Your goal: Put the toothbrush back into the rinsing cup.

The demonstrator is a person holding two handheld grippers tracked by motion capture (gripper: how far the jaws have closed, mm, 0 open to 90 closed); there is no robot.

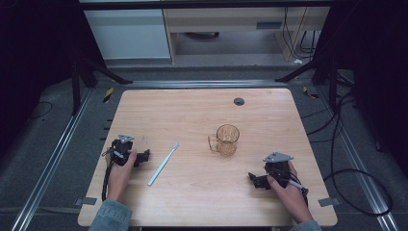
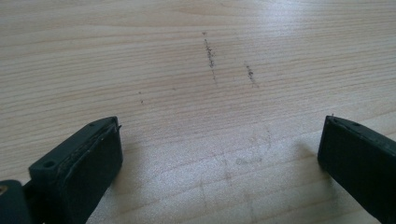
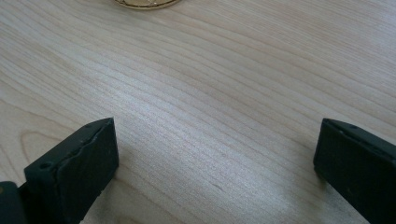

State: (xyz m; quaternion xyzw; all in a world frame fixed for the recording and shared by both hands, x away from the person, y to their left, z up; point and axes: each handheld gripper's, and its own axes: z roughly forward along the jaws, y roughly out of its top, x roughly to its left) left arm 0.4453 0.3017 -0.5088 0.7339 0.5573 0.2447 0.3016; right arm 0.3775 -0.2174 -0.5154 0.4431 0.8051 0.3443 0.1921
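Black claws (image 1: 143, 156), grey plates, denim sleeves (image 1: 109, 215).

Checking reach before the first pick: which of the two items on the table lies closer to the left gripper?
The white toothbrush, lying flat just beside the open left gripper. The amber glass mug stands upright farther across the table, nearer the right gripper.

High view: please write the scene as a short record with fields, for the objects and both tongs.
table: light wood table
mug: amber see-through mug, upright, handle toward the toothbrush
toothbrush: white toothbrush, lying flat between left tongs and mug
left tongs: left tongs open, nothing between the jaws
right tongs: right tongs open, nothing held
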